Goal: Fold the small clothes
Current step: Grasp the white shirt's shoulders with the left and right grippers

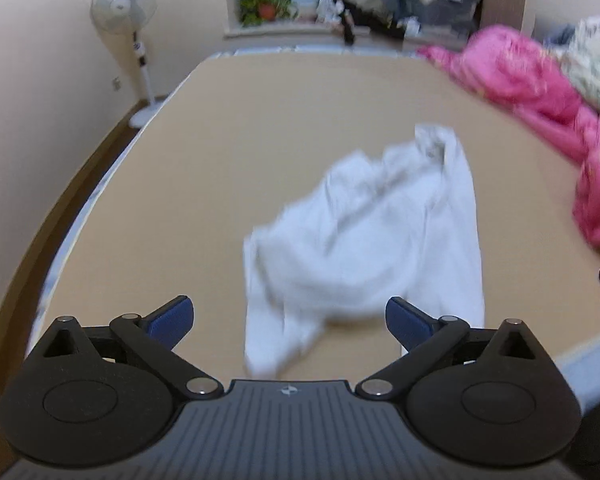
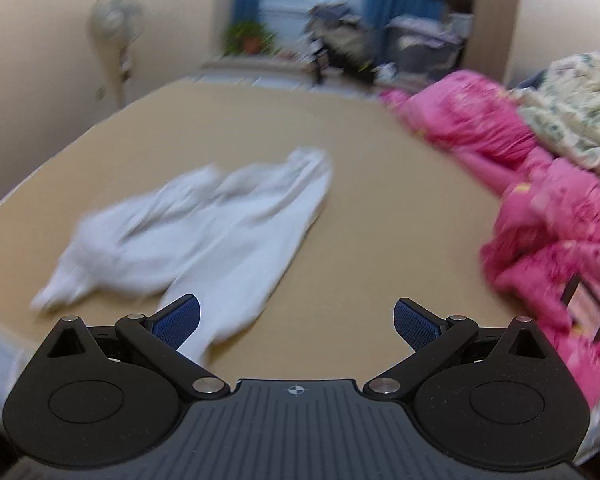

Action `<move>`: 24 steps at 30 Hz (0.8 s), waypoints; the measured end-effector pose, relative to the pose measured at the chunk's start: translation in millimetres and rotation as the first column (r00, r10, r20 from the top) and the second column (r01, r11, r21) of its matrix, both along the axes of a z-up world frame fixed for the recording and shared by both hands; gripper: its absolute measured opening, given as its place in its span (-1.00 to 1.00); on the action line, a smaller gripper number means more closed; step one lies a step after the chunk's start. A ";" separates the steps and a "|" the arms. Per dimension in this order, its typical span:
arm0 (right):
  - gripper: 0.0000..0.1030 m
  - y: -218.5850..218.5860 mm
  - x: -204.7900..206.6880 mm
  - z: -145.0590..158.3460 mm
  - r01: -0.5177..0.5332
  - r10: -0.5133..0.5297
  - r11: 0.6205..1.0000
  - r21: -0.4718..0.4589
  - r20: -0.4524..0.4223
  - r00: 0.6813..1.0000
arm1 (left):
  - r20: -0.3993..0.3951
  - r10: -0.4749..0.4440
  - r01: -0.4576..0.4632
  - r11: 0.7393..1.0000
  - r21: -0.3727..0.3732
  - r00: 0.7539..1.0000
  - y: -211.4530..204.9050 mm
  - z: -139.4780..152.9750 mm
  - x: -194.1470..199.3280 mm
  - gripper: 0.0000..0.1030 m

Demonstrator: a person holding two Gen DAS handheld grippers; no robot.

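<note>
Left wrist view: the left gripper [image 1: 290,322] has its jaws spread wide with nothing pinched; the white garment [image 1: 364,232] lies crumpled on the tan bed surface [image 1: 240,128] just ahead of its fingertips, a pink quilt [image 1: 540,92] off to the right.

Right wrist view: the right gripper [image 2: 296,322] is likewise spread and empty; the white garment [image 2: 204,232] lies ahead and left, one end reaching its left finger [image 2: 180,320], the pink quilt [image 2: 540,208] to the right.

My left hand-held gripper [image 1: 290,322] and right hand-held gripper [image 2: 296,322] look the same: black round parts, silver screws, blue bumpy pads [image 1: 172,320], grey ridged middle with a small cross mark.
</note>
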State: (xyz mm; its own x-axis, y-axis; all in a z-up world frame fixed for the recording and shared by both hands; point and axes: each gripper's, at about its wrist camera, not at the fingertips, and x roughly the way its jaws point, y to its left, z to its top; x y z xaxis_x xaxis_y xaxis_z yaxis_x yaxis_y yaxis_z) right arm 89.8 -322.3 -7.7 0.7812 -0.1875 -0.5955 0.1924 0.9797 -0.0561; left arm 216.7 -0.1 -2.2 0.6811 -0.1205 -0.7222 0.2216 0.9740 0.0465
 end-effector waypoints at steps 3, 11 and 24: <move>0.99 -45.0 70.1 -4.6 0.045 -0.048 0.996 0.072 0.038 0.998 | -0.042 0.014 -0.015 1.000 -0.014 0.999 -6.6 -16.8 84.4 0.99; 0.99 -120.8 302.6 -63.1 0.128 -0.121 0.952 0.280 -0.042 0.992 | -0.221 -0.097 0.114 0.991 0.068 0.970 -66.0 -113.2 269.6 0.99; -0.68 -110.9 460.1 -154.6 0.167 -0.111 0.959 0.229 -0.238 0.965 | -0.366 -0.221 0.212 0.975 -0.064 0.904 -120.3 -172.6 366.3 -0.56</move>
